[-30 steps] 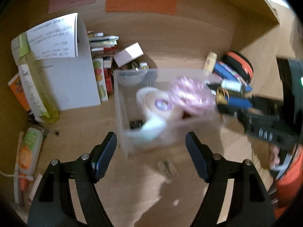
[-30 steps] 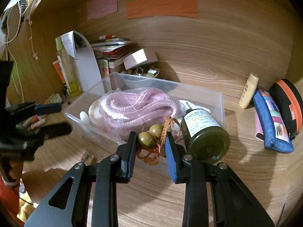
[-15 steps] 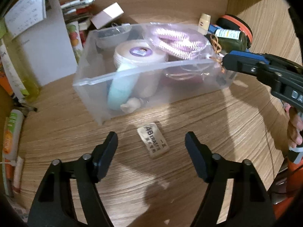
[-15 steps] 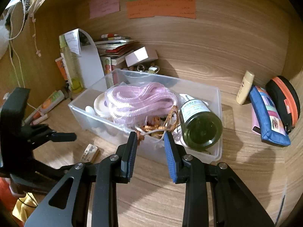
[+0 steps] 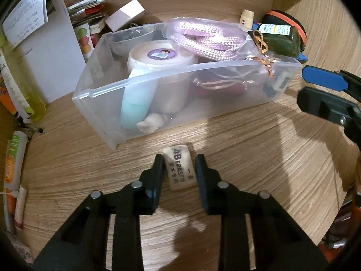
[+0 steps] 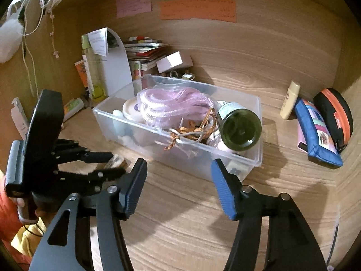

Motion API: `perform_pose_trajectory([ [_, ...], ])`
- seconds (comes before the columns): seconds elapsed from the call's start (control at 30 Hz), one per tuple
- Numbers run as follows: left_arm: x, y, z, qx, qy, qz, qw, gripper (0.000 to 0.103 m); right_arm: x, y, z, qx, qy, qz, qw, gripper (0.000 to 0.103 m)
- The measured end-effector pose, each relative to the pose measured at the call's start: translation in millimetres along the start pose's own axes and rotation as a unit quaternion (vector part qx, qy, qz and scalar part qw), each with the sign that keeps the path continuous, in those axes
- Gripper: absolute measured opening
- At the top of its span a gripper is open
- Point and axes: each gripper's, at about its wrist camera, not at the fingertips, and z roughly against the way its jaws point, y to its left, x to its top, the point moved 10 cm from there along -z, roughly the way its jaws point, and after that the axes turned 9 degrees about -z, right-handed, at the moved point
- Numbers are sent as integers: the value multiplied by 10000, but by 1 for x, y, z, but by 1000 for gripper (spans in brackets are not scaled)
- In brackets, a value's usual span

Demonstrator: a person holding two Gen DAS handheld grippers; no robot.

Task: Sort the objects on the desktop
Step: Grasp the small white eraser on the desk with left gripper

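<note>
Eraser (image 5: 179,169): white block with dark print, lying flat on the wooden surface (image 5: 248,149), between the fingers of the left claw (image 5: 179,171). Fingers sit close on either side of it, narrowly parted; whether they touch or pinch it cannot be told.

Left claw: pitched down toward the surface, fingers pointing forward at the near wall of the bin. In the right wrist view it shows at far left (image 6: 108,164), low over the surface.

Clear plastic bin (image 5: 101,99): just ahead of the left claw, standing on the surface. Contents: pink rope in a clear bag (image 5: 203,36), white round tub with purple label (image 5: 161,56), pale blue tube (image 5: 135,103), dark green bottle (image 6: 239,131) lying on its side at the right end, brown cord (image 6: 191,133) draped over the front rim.

Right claw (image 6: 178,185): wide open, holding nothing, blue-padded fingers level above the surface, just short of the bin's front wall.

Further right of the right claw: cream tube (image 6: 290,100), blue pouch (image 6: 315,133), black case with orange zip (image 6: 336,115).

Behind the bin: white paper holder (image 6: 117,67), stacked booklets (image 6: 144,49).
</note>
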Motion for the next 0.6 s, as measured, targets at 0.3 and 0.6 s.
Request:
perform_pose_trajectory([
  [0.3,3,-2,21,-88,-292,200,9993,23,-5,-3,9,-75,-52,-95,9999,81],
  [0.6,37,14,69,-94,-1019,503,9935,23,-4,-10,16,-209,-173,-294,9992,87],
])
